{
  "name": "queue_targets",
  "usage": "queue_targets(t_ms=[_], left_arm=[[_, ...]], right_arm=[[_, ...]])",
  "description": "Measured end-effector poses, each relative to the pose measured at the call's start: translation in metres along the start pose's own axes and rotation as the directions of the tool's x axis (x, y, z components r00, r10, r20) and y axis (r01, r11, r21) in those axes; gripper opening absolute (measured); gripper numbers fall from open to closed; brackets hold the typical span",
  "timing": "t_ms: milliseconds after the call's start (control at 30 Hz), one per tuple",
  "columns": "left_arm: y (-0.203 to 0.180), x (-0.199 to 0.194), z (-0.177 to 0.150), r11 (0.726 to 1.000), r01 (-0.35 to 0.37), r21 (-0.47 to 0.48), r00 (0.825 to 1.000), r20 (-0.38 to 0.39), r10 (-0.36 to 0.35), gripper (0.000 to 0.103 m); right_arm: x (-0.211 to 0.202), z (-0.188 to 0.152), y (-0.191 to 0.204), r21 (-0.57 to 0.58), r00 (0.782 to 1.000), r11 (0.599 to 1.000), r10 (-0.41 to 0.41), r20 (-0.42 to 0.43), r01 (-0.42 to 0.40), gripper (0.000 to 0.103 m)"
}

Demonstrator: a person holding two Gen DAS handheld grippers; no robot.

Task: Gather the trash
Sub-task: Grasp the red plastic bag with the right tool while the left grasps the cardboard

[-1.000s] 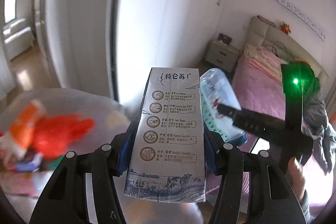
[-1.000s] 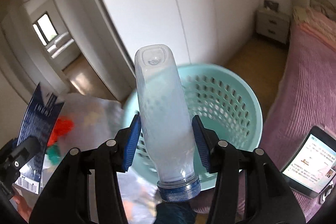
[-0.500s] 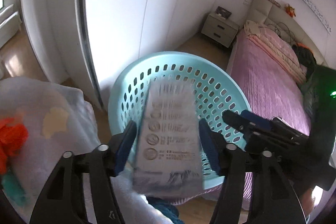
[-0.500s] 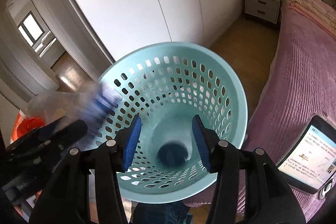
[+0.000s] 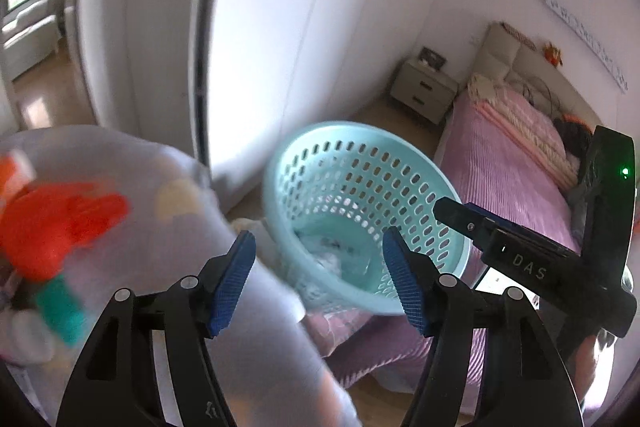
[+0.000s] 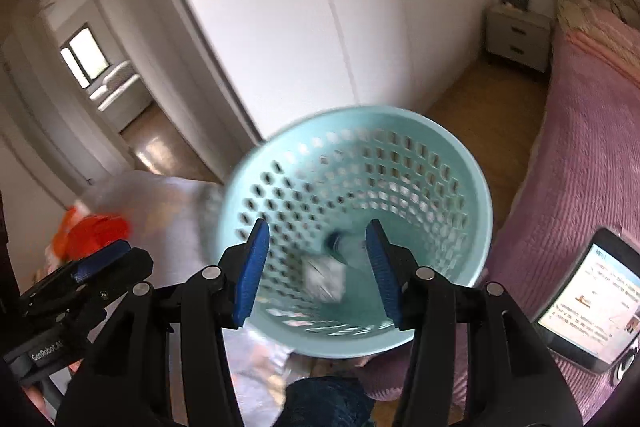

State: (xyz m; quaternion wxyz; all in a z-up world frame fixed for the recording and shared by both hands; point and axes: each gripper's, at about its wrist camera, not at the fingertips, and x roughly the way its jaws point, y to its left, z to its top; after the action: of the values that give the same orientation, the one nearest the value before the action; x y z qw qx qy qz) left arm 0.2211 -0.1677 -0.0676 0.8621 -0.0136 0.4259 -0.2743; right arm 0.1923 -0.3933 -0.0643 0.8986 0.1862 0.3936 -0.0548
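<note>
A light blue perforated basket (image 5: 304,151) (image 6: 476,179) sits below both grippers. Inside it lie a milk carton (image 6: 324,281) and a clear bottle with a blue cap (image 6: 346,247); they show only as a blurred heap in the left wrist view (image 5: 336,259). My left gripper (image 5: 320,281) is open and empty, above the basket's near left rim. My right gripper (image 6: 316,267) is open and empty, directly over the basket mouth. The right gripper shows at the right of the left wrist view (image 5: 500,247); the left gripper shows at lower left of the right wrist view (image 6: 80,287).
A pale blanket (image 5: 152,235) with orange and red wrappers (image 5: 60,223) and a teal item (image 5: 60,307) lies to the left. A pink bed (image 5: 508,163) is to the right, with a phone (image 6: 584,295) on it. White wardrobe doors (image 6: 320,7) and a nightstand (image 5: 424,91) stand behind.
Both grippers opened over the basket. The milk carton left the left gripper and the bottle left the right gripper; both now lie in the basket.
</note>
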Motion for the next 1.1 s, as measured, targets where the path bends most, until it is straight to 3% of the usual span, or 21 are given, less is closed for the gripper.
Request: queue_targets(t_ms=[233,433,633,867,1000,1100], left_arm=[[0.033,-0.078,-0.012,0.995,-0.087,-0.048,0.989,0.115,0.092,0.064],[0.077,-0.142,-0.027,0.971,-0.198,-0.134,0.957,0.187,0.221,0.064],[0.143,-0.197,-0.047,0.908,-0.322,-0.270,0.902,0.203,0.380,0.064],[0.231,-0.237,-0.077,0.796,-0.435,-0.421,0.838,0.134,0.529,0.064],[0.274,-0.243,-0.095,0.748,-0.468,-0.471,0.821,0.081,0.565,0.064],[0.295,-0.238,-0.102,0.743,-0.475,-0.471,0.827,0.049,0.560,0.064]], right_arm=[[-0.031,-0.011,0.063,-0.132,0.991,0.987,0.107,0.074,-0.097,0.047],[-0.039,-0.025,0.118,-0.238,0.980,0.957,0.186,0.068,-0.166,0.047],[-0.032,-0.036,0.166,-0.313,0.976,0.930,0.214,0.035,-0.192,0.047],[-0.011,-0.045,0.214,-0.375,0.971,0.901,0.237,0.000,-0.220,0.052],[0.006,-0.049,0.237,-0.404,0.970,0.886,0.242,-0.011,-0.226,0.054],[0.020,-0.050,0.253,-0.412,0.970,0.882,0.242,-0.018,-0.228,0.061]])
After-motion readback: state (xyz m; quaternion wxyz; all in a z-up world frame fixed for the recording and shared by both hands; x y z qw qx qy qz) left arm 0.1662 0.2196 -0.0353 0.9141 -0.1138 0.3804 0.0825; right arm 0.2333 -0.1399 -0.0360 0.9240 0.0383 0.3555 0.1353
